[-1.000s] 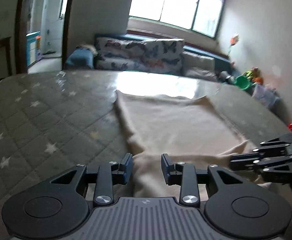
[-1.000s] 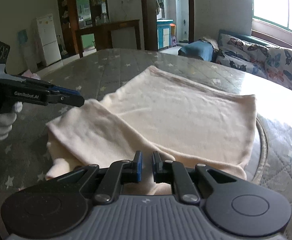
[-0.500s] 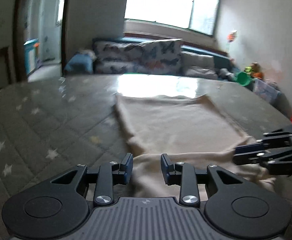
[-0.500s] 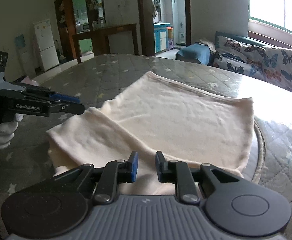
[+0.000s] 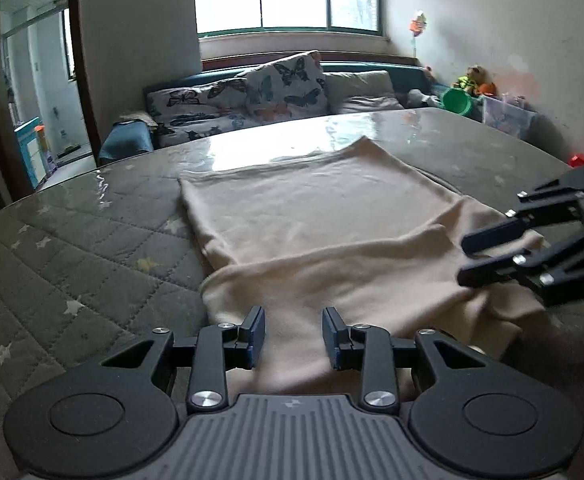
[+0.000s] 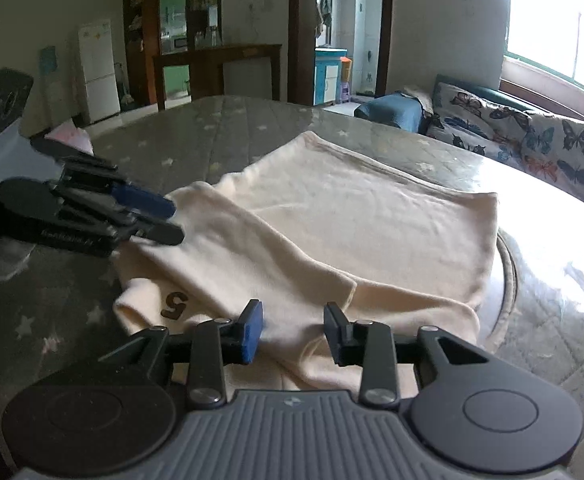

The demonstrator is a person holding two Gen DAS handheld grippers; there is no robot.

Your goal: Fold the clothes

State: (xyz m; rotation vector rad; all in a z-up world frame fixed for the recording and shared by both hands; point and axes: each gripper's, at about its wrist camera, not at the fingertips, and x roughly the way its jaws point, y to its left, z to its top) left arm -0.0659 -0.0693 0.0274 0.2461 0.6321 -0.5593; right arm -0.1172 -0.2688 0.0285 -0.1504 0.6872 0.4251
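Garment: the cream garment [image 5: 324,232] lies on the quilted table [image 5: 72,248], near edge already folded over.
Feel: I judge it soft and light — it will sag.
Left gripper [image 5: 293,336]: jaws wide, empty.
Right gripper [image 6: 293,330]: jaws wide, empty.
Hold: I'd pinch the folded layer's near corners — both plies.

- The garment [image 6: 332,220] before me is plain cream, with a dark brown 5 [image 6: 175,303] near its edge.
- The counter [image 5: 72,248] is grey-green quilting dotted with pale stars.
- My jaws are black with blue pads.
- The sofa cushions [image 5: 288,86] show butterflies on white.
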